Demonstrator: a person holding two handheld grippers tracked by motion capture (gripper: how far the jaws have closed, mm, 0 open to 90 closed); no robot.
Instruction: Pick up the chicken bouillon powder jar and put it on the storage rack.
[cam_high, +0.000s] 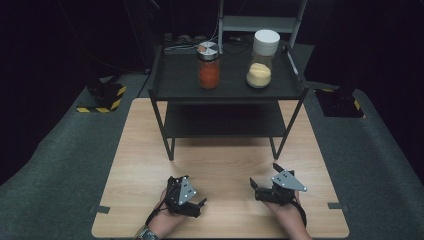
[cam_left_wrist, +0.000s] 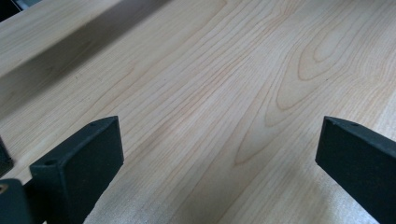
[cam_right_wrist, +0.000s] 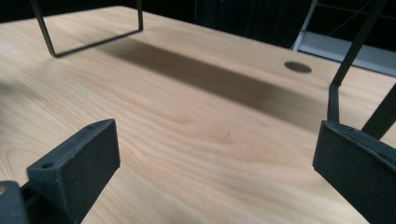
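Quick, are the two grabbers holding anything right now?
Left gripper: open, jaws wide apart, holding nothing.
Right gripper: open, jaws wide apart, holding nothing.

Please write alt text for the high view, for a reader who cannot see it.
Two hand-held grippers, left gripper and right gripper, rest open at the near edge of a wooden table. Beyond them, a black shelf rack carries an orange-filled jar and a yellow-filled jar on top.

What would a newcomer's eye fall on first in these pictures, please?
Most likely the two jars on top of the black shelf at the far side of the wooden table: an orange-filled jar on the left and a yellow-filled jar with a white lid on the right. Next, the left gripper and right gripper, both open, low over the near edge.
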